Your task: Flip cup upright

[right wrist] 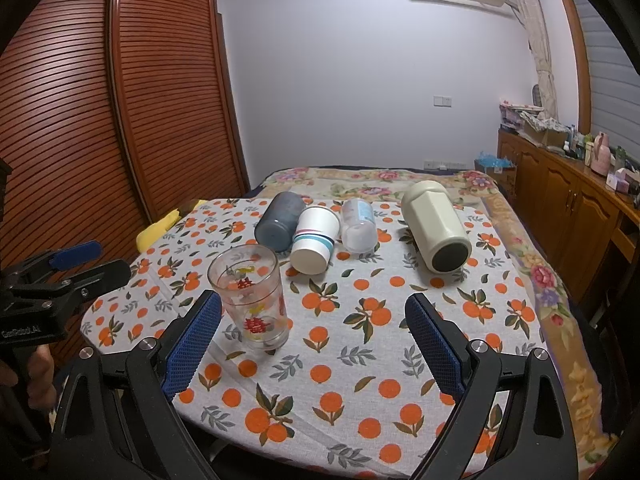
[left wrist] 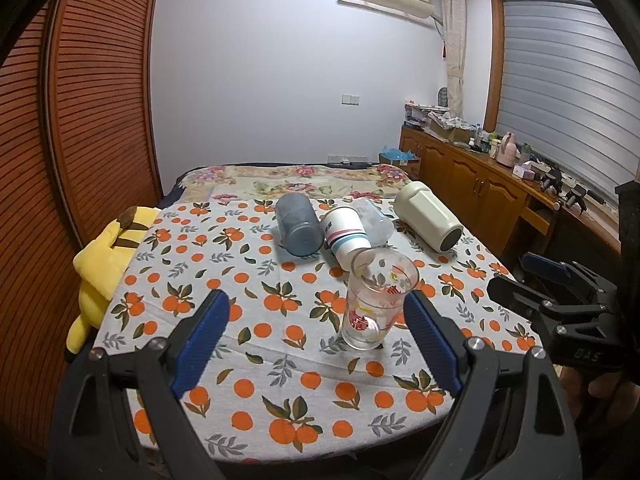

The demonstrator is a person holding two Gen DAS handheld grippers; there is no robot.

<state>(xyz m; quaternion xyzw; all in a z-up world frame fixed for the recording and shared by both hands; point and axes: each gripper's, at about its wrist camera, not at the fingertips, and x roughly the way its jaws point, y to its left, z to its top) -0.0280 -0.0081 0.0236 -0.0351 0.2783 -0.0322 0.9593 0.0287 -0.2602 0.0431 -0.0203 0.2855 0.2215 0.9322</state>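
Observation:
A clear glass with red and yellow print point(left wrist: 374, 300) point(right wrist: 252, 300) stands upright on the orange-patterned cloth. Behind it, lying on their sides, are a blue-grey cup point(left wrist: 298, 224) point(right wrist: 278, 220), a white paper cup with stripes point(left wrist: 346, 234) point(right wrist: 314, 238), a clear plastic cup point(left wrist: 374, 220) point(right wrist: 358, 224) and a cream mug point(left wrist: 428, 216) point(right wrist: 438, 224). My left gripper point(left wrist: 316, 312) is open and empty, with the glass near its right finger. My right gripper point(right wrist: 314, 314) is open and empty, with the glass by its left finger. Each gripper shows at the edge of the other's view.
The table point(left wrist: 256, 368) is covered by the orange-print cloth. A yellow plush toy point(left wrist: 104, 256) lies at its left edge. A louvred wooden wardrobe point(right wrist: 120, 120) stands left. A wooden sideboard point(left wrist: 472, 176) with clutter runs along the right wall.

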